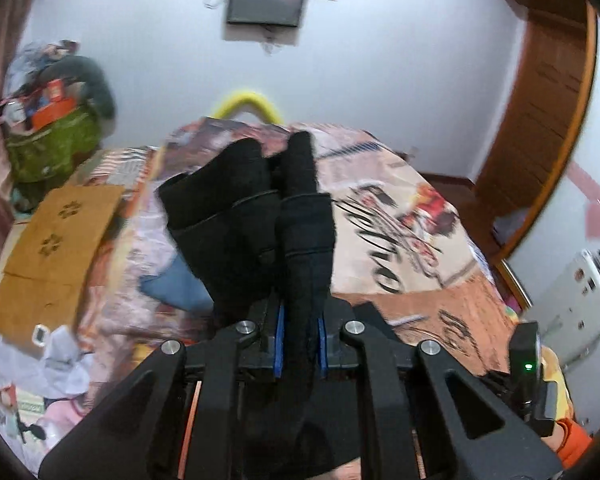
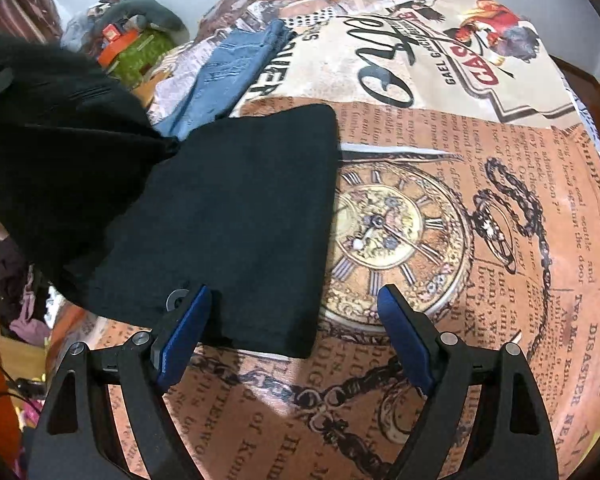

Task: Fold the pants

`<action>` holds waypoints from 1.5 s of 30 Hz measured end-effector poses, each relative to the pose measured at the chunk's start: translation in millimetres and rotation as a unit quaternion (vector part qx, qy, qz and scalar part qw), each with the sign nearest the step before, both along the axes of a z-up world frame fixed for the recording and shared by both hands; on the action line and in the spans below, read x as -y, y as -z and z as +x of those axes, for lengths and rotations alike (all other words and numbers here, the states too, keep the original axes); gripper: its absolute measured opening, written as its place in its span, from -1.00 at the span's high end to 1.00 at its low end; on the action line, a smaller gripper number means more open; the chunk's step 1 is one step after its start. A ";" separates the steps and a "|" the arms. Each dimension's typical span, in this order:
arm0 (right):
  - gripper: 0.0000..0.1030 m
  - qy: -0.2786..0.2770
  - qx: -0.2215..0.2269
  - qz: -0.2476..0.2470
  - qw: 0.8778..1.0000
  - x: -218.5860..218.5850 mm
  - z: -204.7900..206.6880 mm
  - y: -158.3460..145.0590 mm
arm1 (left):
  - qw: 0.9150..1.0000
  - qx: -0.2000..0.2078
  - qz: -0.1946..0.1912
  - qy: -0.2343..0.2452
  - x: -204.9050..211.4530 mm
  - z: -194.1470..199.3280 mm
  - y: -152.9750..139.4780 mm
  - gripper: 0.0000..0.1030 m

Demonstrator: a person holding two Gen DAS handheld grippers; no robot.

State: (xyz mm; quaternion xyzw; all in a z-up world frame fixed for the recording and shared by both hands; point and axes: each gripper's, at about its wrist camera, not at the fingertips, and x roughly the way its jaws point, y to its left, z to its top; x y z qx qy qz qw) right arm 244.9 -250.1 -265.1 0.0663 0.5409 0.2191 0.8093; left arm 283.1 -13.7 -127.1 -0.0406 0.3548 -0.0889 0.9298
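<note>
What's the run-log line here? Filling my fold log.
left gripper: shut on black pants, lifted | right gripper: open, empty | bedsheet: pants partly flat

1. Ahead of my right fingers (image 2: pixel 404 340), the printed bedsheet (image 2: pixel 460 160) reads "GAEL GACHES" under a red "GAS" badge.
2. Right of those fingers, its newsprint reads "DISASTER NEAR".
3. Between the fingers sits a pocket watch picture (image 2: pixel 388 232) with Roman numerals.

Black angular tool (image 2: pixel 294 308) arms, blue pads (image 2: pixel 184 340), silver screws (image 1: pixel 246 326).
</note>
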 end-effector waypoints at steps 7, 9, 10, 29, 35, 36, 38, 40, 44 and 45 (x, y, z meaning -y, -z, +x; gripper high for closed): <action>-0.59 -0.006 0.013 0.006 1.000 11.8 -11.3 -3.4 | 0.991 -0.092 0.010 0.094 61.2 12.2 40.9 0.72; -0.59 -0.003 0.015 0.007 1.000 15.6 -13.2 -4.7 | 0.983 -0.136 0.015 0.126 75.6 12.6 55.8 0.67; -0.59 -0.001 0.017 0.006 1.000 17.3 -14.8 -5.7 | 0.979 -0.149 0.023 0.133 80.7 11.4 60.5 0.59; -0.59 0.018 0.030 0.010 0.999 31.8 -25.3 -14.8 | 0.987 -0.052 0.150 0.006 -5.4 52.9 38.3 -0.96; -0.60 0.029 0.026 0.007 0.999 38.3 -29.5 -12.7 | 0.975 -0.122 0.182 -0.024 -36.8 119.1 93.6 -0.96; -0.60 0.030 0.025 0.005 0.999 39.2 -30.1 -12.2 | 0.973 -0.136 0.186 -0.025 -37.7 127.2 105.1 -0.96; -0.60 0.033 0.024 0.003 0.999 40.8 -31.2 -11.4 | 0.968 -0.161 0.189 -0.026 -38.2 141.7 125.4 -0.96; -0.60 0.035 0.021 0.005 0.999 42.3 -32.5 -10.3 | 0.962 -0.190 0.195 -0.025 -34.7 154.9 148.2 -0.96; -0.60 0.032 0.009 0.012 0.999 39.9 -37.0 -4.2 | 0.946 -0.236 0.222 -0.008 -20.0 170.7 195.5 -0.96; -0.60 0.027 0.009 0.009 1.000 37.3 -38.0 -3.4 | 0.943 -0.242 0.229 -0.002 -16.8 170.7 201.5 -0.96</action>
